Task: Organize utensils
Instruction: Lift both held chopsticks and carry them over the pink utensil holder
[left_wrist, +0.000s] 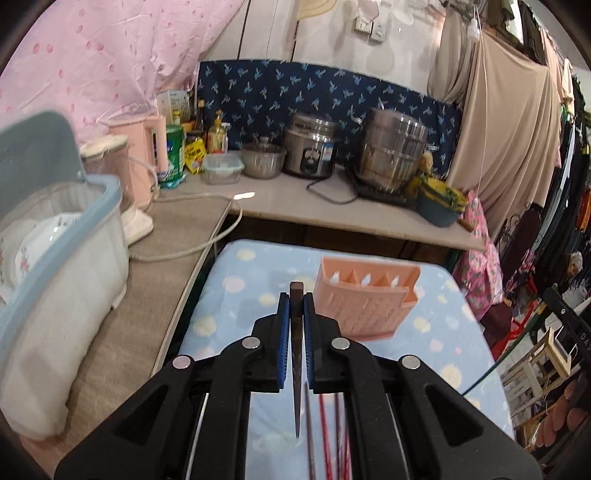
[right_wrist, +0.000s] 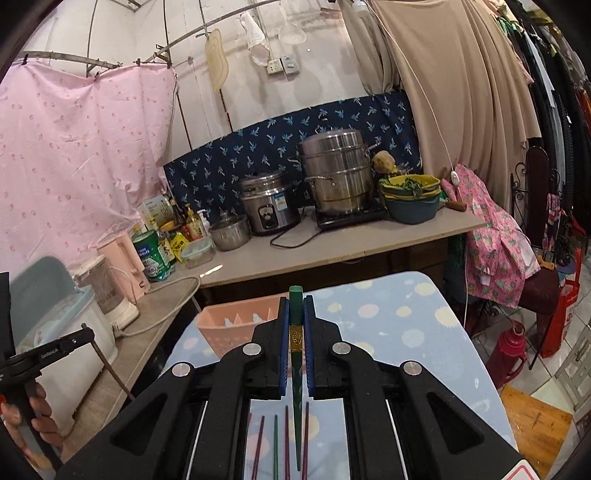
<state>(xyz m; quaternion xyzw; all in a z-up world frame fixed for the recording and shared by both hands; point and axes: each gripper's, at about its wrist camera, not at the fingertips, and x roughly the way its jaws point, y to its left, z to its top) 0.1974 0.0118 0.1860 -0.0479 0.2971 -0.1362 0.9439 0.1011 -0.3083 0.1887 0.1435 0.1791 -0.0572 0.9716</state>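
Surface: blue dotted cloth-covered surface, pink slotted plastic holder.
Left tongs: clamped on stiff brown chopstick.
Right tongs: clamped on green chopstick.
Handling: light, slippery; likely best gripped near the thick end.

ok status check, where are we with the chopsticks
Left gripper shut on brown chopstick, right gripper shut on green chopstick. Pink holder ahead on the table, more chopsticks below. Nothing in the way.

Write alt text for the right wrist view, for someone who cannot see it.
The right gripper is shut on a green chopstick above a table with a blue dotted cloth. A pink utensil holder stands ahead on it; more chopsticks lie below.
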